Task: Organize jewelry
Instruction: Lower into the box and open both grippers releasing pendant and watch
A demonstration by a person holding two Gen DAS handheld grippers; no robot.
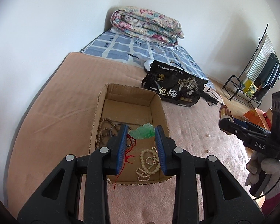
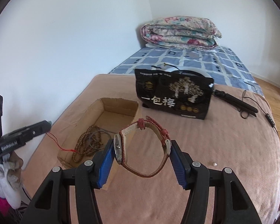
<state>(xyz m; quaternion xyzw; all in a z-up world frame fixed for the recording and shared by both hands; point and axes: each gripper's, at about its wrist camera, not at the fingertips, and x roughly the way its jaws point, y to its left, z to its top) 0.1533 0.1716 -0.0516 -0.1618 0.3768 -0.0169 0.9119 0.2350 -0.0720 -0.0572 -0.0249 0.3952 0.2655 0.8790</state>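
Observation:
My left gripper (image 1: 141,132) is shut on a green jade pendant (image 1: 142,131) with a red cord (image 1: 129,149), held above an open cardboard box (image 1: 100,110). In the box lie a brown bead string (image 1: 102,132), a thin bangle (image 1: 114,128) and a white pearl string (image 1: 149,162). My right gripper (image 2: 142,149) is shut on a red-strapped watch (image 2: 140,149), held over the pink blanket just right of the box (image 2: 119,102). The right gripper also shows at the right edge of the left wrist view (image 1: 225,120).
A black snack bag (image 1: 175,87) stands behind the box. A black cabled device (image 2: 237,104) lies on the blanket to its right. A single pearl (image 2: 214,164) lies on the blanket. A folded floral quilt (image 2: 181,32) sits at the bed's far end. A clothes rack (image 1: 259,69) stands by the wall.

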